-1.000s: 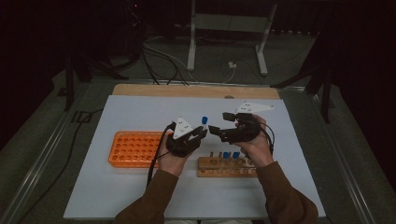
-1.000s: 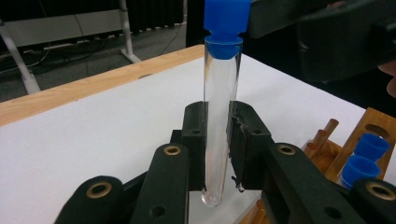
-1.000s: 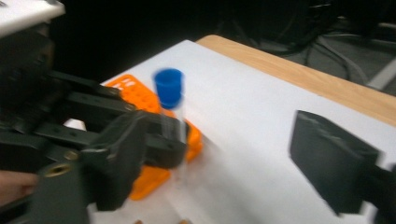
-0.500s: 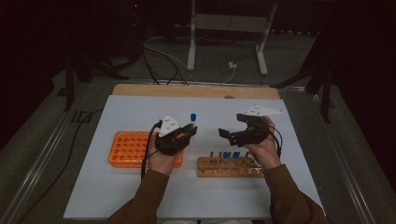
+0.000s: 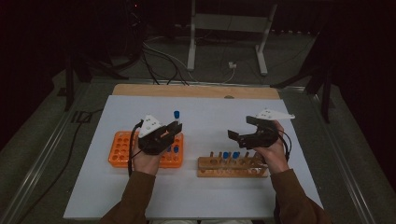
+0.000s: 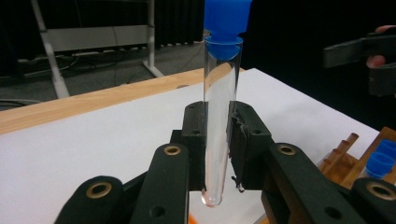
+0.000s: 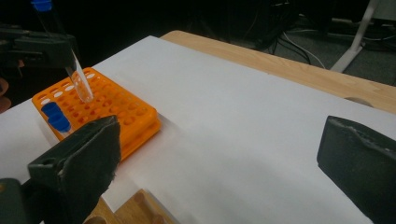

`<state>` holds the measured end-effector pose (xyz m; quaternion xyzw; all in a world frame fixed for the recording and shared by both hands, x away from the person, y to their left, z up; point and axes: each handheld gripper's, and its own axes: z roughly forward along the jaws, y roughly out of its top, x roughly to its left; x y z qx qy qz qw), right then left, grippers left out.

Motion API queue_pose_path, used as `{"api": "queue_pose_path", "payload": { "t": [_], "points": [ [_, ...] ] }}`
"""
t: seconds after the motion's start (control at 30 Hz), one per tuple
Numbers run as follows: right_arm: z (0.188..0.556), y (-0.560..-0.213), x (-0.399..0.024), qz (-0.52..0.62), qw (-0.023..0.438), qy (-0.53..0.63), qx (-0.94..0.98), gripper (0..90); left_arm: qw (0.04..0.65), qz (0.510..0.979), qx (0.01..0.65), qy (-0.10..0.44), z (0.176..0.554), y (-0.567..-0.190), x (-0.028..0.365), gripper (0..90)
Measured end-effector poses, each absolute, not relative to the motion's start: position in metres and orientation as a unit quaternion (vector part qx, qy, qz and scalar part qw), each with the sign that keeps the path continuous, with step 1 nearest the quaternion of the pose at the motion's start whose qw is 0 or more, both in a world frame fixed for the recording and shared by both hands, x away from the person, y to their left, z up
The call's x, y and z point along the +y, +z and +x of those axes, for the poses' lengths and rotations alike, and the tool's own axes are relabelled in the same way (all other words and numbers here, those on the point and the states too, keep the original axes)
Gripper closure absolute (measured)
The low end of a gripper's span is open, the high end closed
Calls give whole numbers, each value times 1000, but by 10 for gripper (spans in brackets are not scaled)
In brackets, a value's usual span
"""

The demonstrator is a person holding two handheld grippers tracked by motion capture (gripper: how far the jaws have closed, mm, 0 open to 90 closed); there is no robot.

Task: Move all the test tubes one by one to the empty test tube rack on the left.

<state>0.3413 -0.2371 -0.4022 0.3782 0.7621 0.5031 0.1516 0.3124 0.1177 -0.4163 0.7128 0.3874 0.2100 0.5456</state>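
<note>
Clear tube [image 6: 218, 130] with blue cap [image 6: 226, 23], orange rack [image 5: 122, 148], white sheet [image 5: 205, 116]

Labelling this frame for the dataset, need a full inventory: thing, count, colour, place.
test tube: one, clear with blue cap, upright in the left gripper above the orange rack
orange rack: one, orange, left on the white sheet; two blue-capped tubes stand in it
wooden rack: one, light wood, right of the orange rack, a few blue-capped tubes in it, count unclear
white sheet: one, white, covers the table
wooden board: one, light wood, along the sheet's far edge
metal stand: one, grey, on the floor behind the table
cables: several, dark and white, on the floor
left gripper: black, shut on the test tube
right gripper: black, open, nothing between its jaws, above the wooden rack
</note>
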Motion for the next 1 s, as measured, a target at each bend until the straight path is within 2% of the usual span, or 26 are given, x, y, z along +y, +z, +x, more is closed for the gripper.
{"api": "queue_pose_path", "payload": {
  "t": [0.5,1.0],
  "points": [
    [328,-411,-262,394,160,505,751,0,528,714,405,217,298,-433,148,781],
    [322,-418,-275,406,159,507,744,0,512,729,403,210,283,-456,160,780]
  ]
}}
